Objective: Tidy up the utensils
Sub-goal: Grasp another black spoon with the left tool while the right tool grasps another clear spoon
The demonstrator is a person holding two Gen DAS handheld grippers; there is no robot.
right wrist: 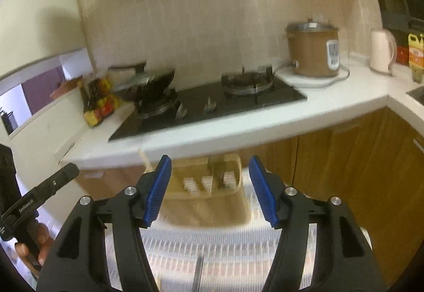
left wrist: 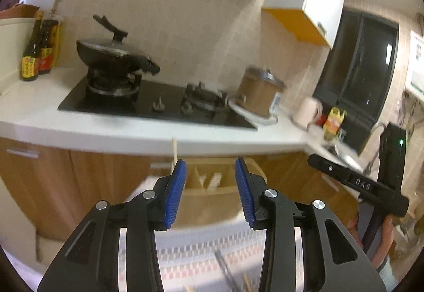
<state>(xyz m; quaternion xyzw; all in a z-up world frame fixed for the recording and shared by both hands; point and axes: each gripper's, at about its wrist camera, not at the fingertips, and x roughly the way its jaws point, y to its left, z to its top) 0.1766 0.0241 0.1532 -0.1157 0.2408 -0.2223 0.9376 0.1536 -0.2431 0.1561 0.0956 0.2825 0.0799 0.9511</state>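
My left gripper (left wrist: 210, 162) is open, with nothing between its blue pads. Just past it stands a pale wooden utensil box (left wrist: 209, 196) with dividers, blurred, on a patterned cloth (left wrist: 201, 255). A wooden chopstick (left wrist: 174, 151) sticks up by the left finger. A metal utensil (left wrist: 225, 269) and some chopstick ends lie on the cloth near the bottom edge. My right gripper (right wrist: 210, 158) is also open and holds nothing. It faces the same box (right wrist: 206, 202), in which a dark utensil (right wrist: 218, 170) stands. A metal utensil handle (right wrist: 198, 273) lies on the cloth below.
Behind the box runs a white counter (right wrist: 265, 122) with a black gas hob (right wrist: 212, 106), a lidded wok (left wrist: 111, 51), a brown rice cooker (right wrist: 312, 51), a kettle (right wrist: 381, 53) and sauce bottles (left wrist: 37, 48). Wooden cabinet doors (right wrist: 344, 159) are below it. A hand (left wrist: 384, 239) holds the other tool at the right.
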